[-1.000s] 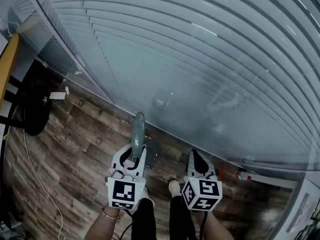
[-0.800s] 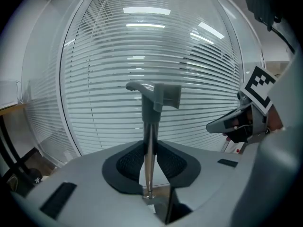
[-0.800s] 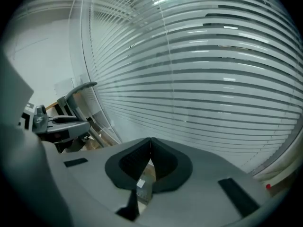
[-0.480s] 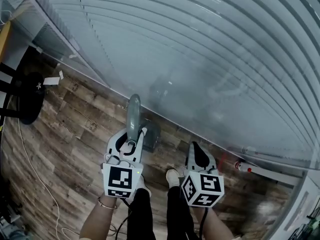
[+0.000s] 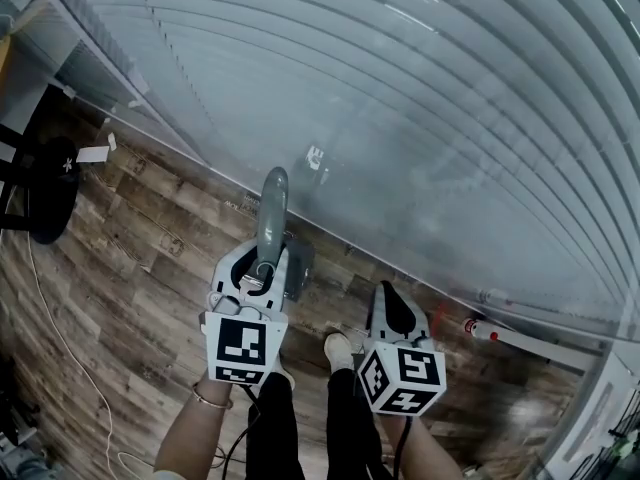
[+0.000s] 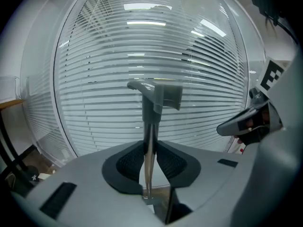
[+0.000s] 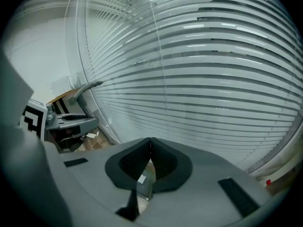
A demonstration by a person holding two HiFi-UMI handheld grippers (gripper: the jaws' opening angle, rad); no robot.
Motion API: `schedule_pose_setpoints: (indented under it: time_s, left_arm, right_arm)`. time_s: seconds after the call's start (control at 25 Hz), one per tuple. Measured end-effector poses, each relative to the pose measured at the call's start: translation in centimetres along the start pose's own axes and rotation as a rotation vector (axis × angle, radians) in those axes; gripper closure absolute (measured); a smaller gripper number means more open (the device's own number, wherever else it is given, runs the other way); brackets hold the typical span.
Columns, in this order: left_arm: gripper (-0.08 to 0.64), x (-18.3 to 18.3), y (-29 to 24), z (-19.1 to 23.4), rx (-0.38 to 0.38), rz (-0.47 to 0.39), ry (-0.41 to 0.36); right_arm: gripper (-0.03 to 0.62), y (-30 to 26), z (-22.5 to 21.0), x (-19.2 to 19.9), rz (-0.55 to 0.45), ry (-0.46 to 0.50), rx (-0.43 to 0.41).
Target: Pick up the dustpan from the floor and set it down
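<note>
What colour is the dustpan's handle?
The long plastic dustpan handle is grey, slightly greenish; the head view shows it best.

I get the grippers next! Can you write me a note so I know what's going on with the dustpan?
Left gripper: shut on the dustpan handle.
Right gripper: shut, empty.
Dustpan: handle sticks out past the jaws, scoop end low near the wooden floor, by the glass wall. Cannot tell if it touches.
Done: dustpan grabbed.
Left: set it down, let go.
</note>
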State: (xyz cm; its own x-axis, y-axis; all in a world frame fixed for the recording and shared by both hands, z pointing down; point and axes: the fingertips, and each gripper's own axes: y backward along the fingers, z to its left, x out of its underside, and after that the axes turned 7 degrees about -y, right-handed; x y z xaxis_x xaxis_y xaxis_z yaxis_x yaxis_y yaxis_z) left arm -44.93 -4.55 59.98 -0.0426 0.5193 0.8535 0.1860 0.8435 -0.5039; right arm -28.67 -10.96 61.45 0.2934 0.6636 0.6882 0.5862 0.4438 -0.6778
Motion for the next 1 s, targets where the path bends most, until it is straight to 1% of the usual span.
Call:
schedule_pose_setpoints:
  time_s: [0.28,0.68,1.0]
  left_arm:
    - [0.466,-0.1,-1.3,0.1,-0.035,-0.001,0.028]
    - [0.465,-0.5,-2.0,-0.7,-0.032,-0.001,0.019]
    - [0.456,-0.8,-2.2,-1.5,-0.016,-0.013,0.049]
  right_arm:
    - [0.56,0.0,-0.4,0.4,0.007,-0.002,0.006]
    - [0.56,0.0,-1.1,0.1,-0.004,-0.012,0.01]
    - [0.56,0.4,-1.9,0.2,-0.003,-0.033,0.009]
